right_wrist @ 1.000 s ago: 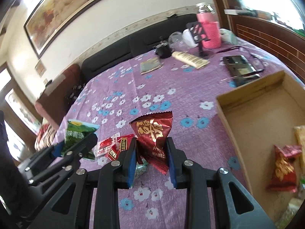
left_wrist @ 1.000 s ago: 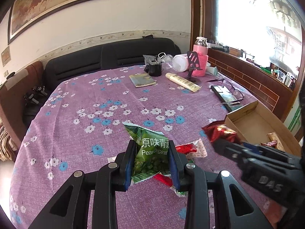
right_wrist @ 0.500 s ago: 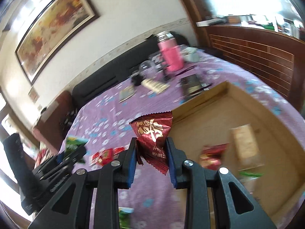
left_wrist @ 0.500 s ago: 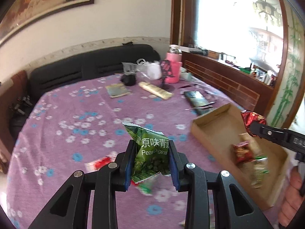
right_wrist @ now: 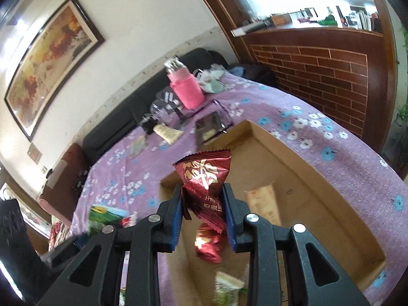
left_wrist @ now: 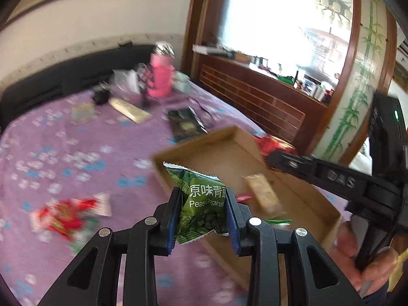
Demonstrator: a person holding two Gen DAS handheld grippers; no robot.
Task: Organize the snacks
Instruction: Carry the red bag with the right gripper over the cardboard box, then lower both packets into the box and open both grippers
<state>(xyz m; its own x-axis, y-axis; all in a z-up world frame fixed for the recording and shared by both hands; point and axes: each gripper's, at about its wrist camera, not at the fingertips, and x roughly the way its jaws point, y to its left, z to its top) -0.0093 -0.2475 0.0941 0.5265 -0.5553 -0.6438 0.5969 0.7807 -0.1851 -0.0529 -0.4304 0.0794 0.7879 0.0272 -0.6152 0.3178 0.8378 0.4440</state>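
L claw [left_wrist: 202, 210]: clamped on green pea pack [left_wrist: 201, 204], blue pads on both sides, pack upright, held in the air over the near-left edge of the box [left_wrist: 334, 219].
R claw [right_wrist: 202, 211]: clamped on red pack [right_wrist: 205, 178], held above the box [right_wrist: 270, 137] interior, w/ another red pack [right_wrist: 210, 244] lying on the box floor just below.
Step (my read): drop both packs into the box; R is already over it, L only at the edge.
How to do R well: lower a bit, open over bare floor beside the tan bar [right_wrist: 262, 204], not on top of the loose red pack, so stuff lies flat.
How to do L well: carry further in past the wall before opening; a release right here could land the pack on the rim or on the counter [left_wrist: 76, 137]. Keep clear of R claw; both head for the same spot, so go one at a time.
Risk: views are blurred, so exact height over the box is hard to judge.
L view only: leftover red snacks [left_wrist: 66, 215] on the counter, outside the box, left of the claw; R claw [left_wrist: 274, 156] reaching in from the side w/ the person's hand [left_wrist: 367, 262].
R view only: box floor in full, incl. a pale-green pack [right_wrist: 227, 288] at the near end; the pea pack [right_wrist: 104, 215] seen from the side, low left.
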